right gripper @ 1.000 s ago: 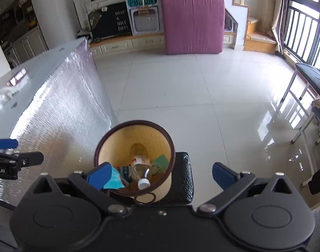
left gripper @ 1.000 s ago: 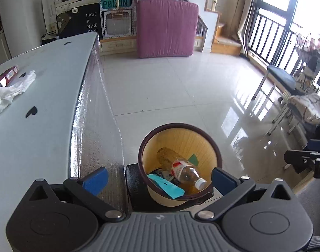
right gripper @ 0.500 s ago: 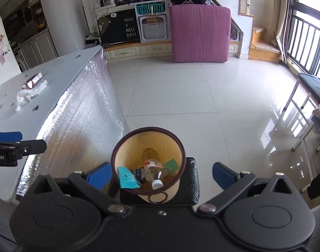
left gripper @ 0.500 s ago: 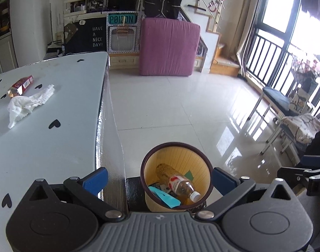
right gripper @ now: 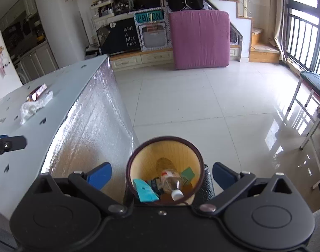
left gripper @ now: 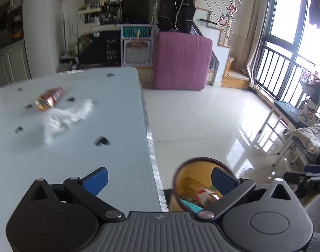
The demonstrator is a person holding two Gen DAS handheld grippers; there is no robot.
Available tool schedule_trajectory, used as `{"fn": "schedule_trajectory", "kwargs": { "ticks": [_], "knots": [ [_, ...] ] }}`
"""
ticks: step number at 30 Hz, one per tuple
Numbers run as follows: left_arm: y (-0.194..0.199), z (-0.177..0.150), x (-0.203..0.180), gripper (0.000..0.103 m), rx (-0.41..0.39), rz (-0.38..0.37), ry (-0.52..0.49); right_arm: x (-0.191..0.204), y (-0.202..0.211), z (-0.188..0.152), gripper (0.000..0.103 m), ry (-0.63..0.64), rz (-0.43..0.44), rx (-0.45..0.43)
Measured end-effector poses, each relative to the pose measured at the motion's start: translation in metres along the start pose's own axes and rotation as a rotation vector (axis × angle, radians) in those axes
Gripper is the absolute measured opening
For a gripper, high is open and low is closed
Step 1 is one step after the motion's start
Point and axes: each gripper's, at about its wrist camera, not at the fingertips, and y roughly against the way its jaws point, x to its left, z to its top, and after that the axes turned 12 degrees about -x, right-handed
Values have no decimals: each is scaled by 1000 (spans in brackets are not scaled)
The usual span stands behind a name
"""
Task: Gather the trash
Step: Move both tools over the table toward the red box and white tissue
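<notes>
While the left tongs gape empty above the counter edge, the right tongs spread wide, empty, over the bin.

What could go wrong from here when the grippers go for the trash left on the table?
1. The tissue touches the red packet; grabbing one may drag the other, perhaps toward the table edge.
2. The tissue is limp and spread out, so open fingers may catch only part and drop it before the bin.
3. The bin stands low beside the table; a release from high up could miss it.
</notes>
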Motion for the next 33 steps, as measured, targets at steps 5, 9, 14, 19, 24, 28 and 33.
{"fn": "schedule_trajectory", "kwargs": {
  "ticks": [5,9,14,19,24,28,33],
  "knots": [
    [3,10,48,103,-46,31,-14,29,-8,12,103,-32,38,-84],
    [0,21,86,103,-81,62,-27,67,-23,22,103,-18,93,-121],
    [-11,39,128,103,-135,81,-64,120,-41,33,103,39,156,-152],
    [-23,48,173,103,-154,94,-38,160,-50,38,103,108,215,-181],
    [-43,57,219,103,-187,102,9,192,-65,39,103,159,275,-195],
    [-74,68,244,103,-181,101,12,219,-81,41,103,217,311,-194],
    [-126,72,259,103,-167,105,-67,247,-99,45,103,247,367,-180]
  ]
}}
